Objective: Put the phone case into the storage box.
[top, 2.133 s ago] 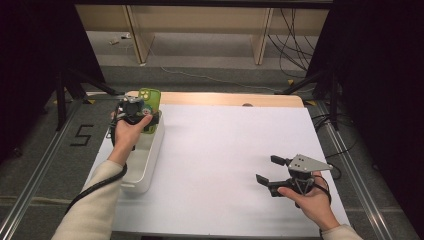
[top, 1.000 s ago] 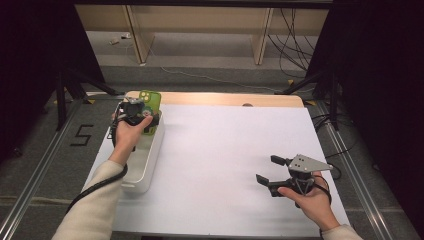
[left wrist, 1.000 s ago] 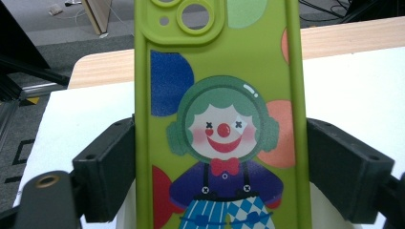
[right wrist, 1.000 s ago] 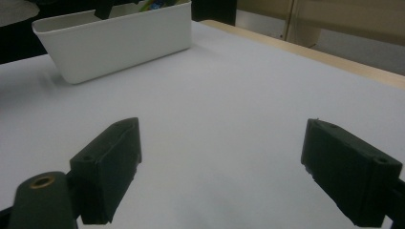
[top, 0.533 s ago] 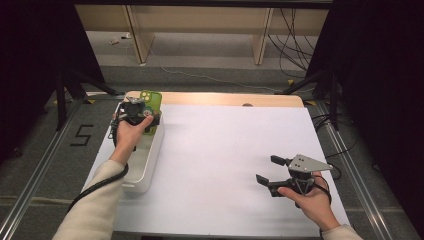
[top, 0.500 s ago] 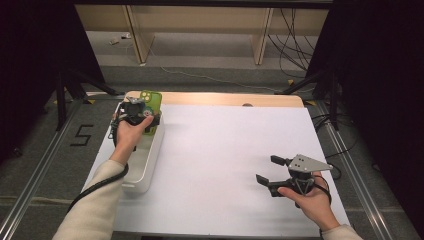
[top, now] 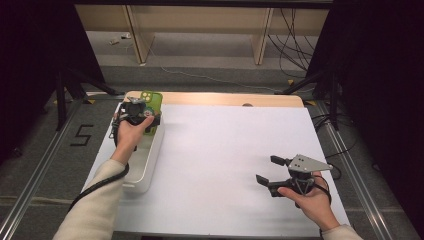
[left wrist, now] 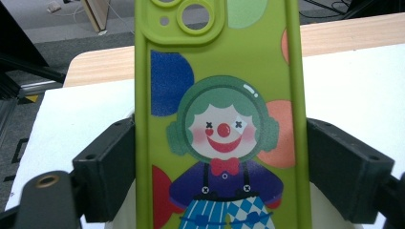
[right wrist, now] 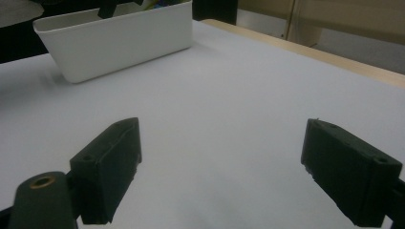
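this looks like a lab or recording studio set up for data collection, not a home or shop. a plain table (top: pixel 230 145) covered with a white sheet stands between black curtains (top: pixel 380 75) that close off both sides, with tripod legs (top: pixel 67 87) on the grey carpet floor and a number five taped beside a metal rail (top: pixel 30 185). loose cables (top: pixel 295 30) trail across the floor behind, under bare wooden bench legs (top: pixel 262 30), and a person works with handheld instrumented tools trailing a cable.
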The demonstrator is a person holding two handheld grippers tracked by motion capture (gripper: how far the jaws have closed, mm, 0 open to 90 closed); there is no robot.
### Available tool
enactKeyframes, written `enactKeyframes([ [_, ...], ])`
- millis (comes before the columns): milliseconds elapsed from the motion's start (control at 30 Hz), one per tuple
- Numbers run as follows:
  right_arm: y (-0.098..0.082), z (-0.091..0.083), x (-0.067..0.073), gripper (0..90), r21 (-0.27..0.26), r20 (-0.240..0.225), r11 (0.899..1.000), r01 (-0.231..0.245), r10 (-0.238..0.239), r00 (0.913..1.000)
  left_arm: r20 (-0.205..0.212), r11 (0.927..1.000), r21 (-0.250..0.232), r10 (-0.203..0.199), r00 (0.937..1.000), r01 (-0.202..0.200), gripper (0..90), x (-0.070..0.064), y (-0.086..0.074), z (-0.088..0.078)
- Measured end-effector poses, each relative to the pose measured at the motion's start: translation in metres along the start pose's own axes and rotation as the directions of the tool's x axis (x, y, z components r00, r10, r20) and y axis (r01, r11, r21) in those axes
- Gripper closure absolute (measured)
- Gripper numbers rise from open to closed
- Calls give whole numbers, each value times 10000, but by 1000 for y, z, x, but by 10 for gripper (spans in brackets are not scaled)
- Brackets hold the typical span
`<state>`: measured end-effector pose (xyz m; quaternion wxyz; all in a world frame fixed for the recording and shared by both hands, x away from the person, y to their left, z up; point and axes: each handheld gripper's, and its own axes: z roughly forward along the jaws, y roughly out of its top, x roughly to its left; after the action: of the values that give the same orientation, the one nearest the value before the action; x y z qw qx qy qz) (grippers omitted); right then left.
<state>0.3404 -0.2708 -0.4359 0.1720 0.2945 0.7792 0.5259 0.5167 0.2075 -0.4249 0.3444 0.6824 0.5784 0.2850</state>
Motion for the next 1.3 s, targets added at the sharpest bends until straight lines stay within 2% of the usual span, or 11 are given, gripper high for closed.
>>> enactKeyframes([
  [1300,0,0,1,147,23,-60,10000,-14,14,10000,-25,9999,131,-108,9999,109,156,0,1,4],
])
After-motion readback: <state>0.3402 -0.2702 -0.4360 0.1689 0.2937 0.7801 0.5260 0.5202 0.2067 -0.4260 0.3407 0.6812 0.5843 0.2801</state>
